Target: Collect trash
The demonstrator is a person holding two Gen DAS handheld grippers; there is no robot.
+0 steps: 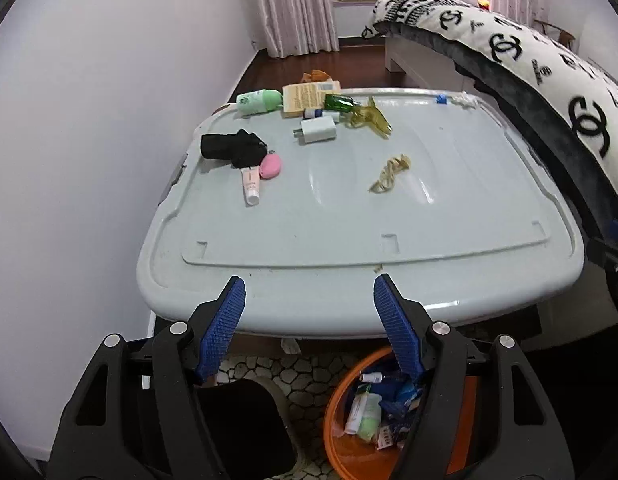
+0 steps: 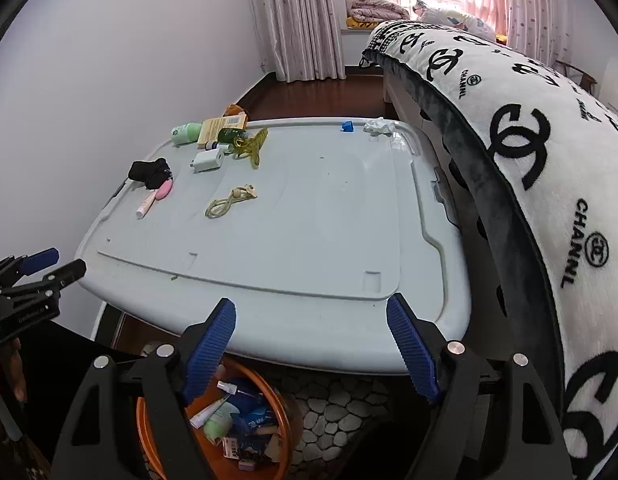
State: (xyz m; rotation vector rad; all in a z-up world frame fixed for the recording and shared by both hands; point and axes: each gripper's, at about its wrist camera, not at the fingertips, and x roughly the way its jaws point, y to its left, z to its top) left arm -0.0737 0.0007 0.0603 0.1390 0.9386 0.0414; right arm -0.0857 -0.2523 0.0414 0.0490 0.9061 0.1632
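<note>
Lid [image 1: 349,216]: one charger [image 1: 319,129], one tissue [image 2: 377,125].

orange bin [image 2: 143,432] of trash [image 2: 237,420], floor-level

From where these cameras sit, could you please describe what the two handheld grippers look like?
Both the left gripper and right gripper have black plastic frames with triangular cut-outs, silver round bolts at the pivots, and blue ribbed pads lining the fingers. No cables show.
</note>
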